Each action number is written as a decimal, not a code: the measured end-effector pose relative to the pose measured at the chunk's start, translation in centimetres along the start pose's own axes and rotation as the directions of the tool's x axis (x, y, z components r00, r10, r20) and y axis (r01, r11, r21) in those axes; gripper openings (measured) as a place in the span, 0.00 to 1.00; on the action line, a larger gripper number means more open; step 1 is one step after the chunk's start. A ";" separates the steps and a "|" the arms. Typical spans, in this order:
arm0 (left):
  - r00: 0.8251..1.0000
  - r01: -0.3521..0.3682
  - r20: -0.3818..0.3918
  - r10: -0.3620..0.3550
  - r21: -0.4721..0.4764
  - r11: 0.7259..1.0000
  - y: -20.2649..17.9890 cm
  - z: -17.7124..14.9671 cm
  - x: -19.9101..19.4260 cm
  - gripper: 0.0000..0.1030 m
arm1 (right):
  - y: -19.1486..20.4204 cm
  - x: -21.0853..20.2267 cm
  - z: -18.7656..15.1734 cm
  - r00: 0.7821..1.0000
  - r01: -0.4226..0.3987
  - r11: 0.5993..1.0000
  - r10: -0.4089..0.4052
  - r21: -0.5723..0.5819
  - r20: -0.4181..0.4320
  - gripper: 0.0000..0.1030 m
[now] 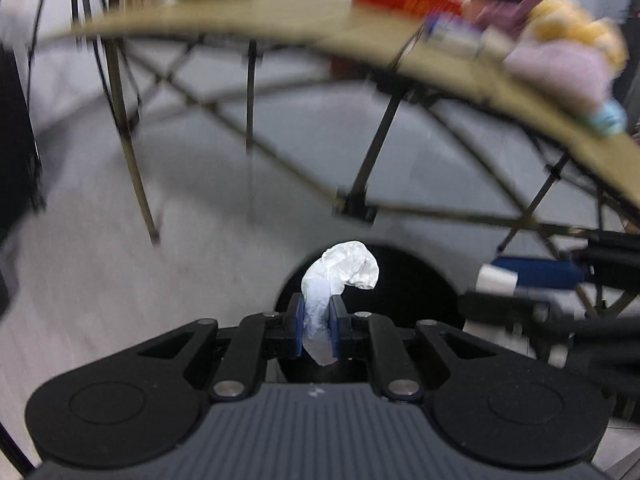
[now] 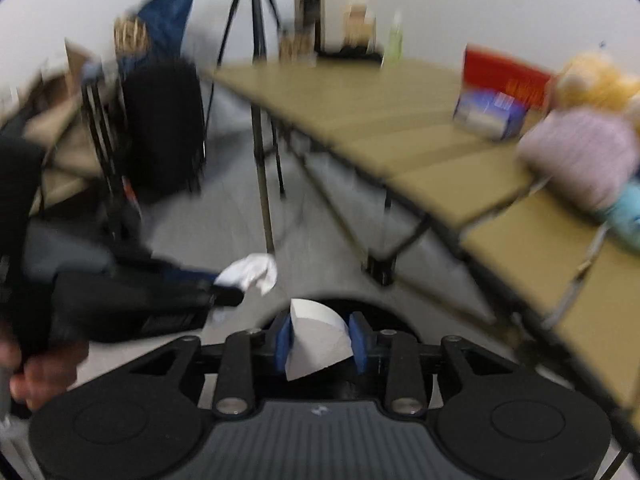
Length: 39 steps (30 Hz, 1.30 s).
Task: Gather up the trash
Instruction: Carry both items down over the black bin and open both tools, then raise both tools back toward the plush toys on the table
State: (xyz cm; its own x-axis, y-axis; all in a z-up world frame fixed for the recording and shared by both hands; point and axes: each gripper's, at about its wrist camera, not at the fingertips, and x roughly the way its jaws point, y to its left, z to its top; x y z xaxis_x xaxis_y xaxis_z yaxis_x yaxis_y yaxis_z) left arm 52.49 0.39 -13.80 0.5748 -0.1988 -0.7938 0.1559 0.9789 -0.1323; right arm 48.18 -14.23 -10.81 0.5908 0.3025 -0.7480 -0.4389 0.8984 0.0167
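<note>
While only the right view shows a bare hand gripping the left gripper, both tilt downward, left pinching a tissue, right gripper pinching paper.

Yellow print on red box, apparently too blurred to read

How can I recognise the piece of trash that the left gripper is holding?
Find the long tan folding table, then look below its edge to the round black bin opening on the grey floor. Above it, the left gripper pinches a crumpled white tissue. Unlike the flat, fan-shaped white paper in the right gripper, it is wrinkled and curls over.
</note>
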 end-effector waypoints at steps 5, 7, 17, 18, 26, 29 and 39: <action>0.996 -0.010 -0.093 0.009 -0.007 1.000 -0.1 0.4 3.8 0.15 | -0.3 4.0 -0.7 0.993 0.018 1.000 -0.019 -0.003 -0.118 0.32; 0.992 -0.006 -0.128 0.005 -0.004 1.000 0.3 0.3 4.7 0.18 | -0.6 5.1 -0.7 0.989 0.024 1.000 -0.022 0.014 -0.146 0.36; 0.987 -0.022 -0.159 0.022 0.001 1.000 1.4 -0.2 5.5 0.54 | -1.7 8.1 -0.9 0.978 0.028 0.999 -0.021 0.030 -0.209 0.55; 0.988 -0.019 -0.156 0.018 0.000 1.000 1.4 -0.3 5.2 0.56 | -1.7 8.2 -0.8 0.978 0.027 0.999 -0.021 0.026 -0.207 0.56; 0.990 -0.015 -0.137 0.017 0.017 1.000 1.1 0.3 4.0 0.63 | -1.0 6.6 -0.3 0.984 0.036 0.999 -0.035 0.001 -0.177 0.59; 0.998 -0.023 -0.058 0.027 0.064 0.998 0.7 0.4 1.0 0.70 | -0.7 4.3 0.1 0.992 0.018 1.000 -0.018 0.001 -0.123 0.59; 0.911 0.011 0.401 -0.094 0.205 0.979 -1.6 -1.5 -14.1 0.84 | -0.9 -9.4 0.0 0.975 -0.055 0.998 0.046 0.037 0.219 0.63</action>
State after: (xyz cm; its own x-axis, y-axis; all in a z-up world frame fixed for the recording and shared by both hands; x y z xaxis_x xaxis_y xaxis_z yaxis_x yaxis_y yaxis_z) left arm 42.97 1.69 -3.30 0.8313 -0.2925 -0.4726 0.3235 0.9461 -0.0166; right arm 42.99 -17.92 -3.77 0.7039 0.4058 -0.5830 -0.4454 0.8915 0.0827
